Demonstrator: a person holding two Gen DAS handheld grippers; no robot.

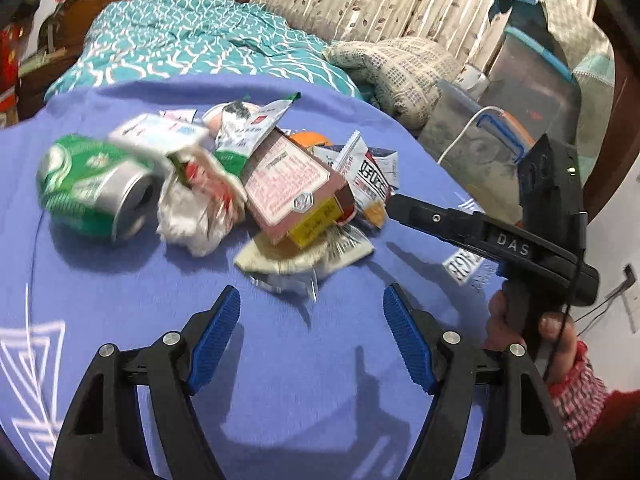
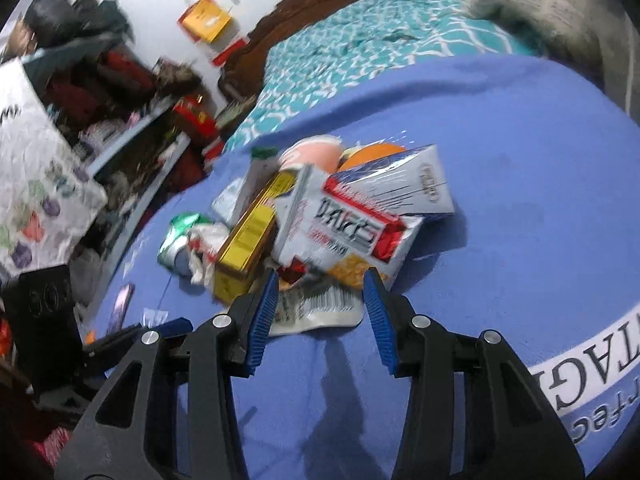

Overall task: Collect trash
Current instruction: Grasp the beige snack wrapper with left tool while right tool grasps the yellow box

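The trash sits in one loose heap on the purple blanket (image 1: 280, 380) spread over the bed, with a teal patterned quilt (image 1: 192, 44) behind it. Both tools are at the near edge of the heap and neither has anything in its grip.

The left hand-held gripper (image 1: 312, 312) hovers spread wide, short of the pile, nothing between its blue pads. The right hand-held gripper (image 2: 320, 292) is also open, a little narrower, its tips straddling the flat wrapper with a barcode (image 2: 320, 308) at the bottom of the heap; I can't tell if the pads touch it.

My worry is that bottom wrapper. It lies under the brown and yellow carton (image 1: 296, 196) and the red and white snack packet (image 2: 352, 228), so pulling it out could tip both and scatter the pile. The green can (image 1: 92, 184) lies on its side at the left end and would likely roll on the soft blanket if nudged. Thin foil lying flat may also slip out of the pads, or the pads may pinch blanket along with it.

By my count: one green can, one crumpled white tissue (image 1: 188, 220), one brown and yellow carton, one blue and white drink carton (image 2: 404, 184), and at least three wrappers or packets. The blur hides whatever else is buried.
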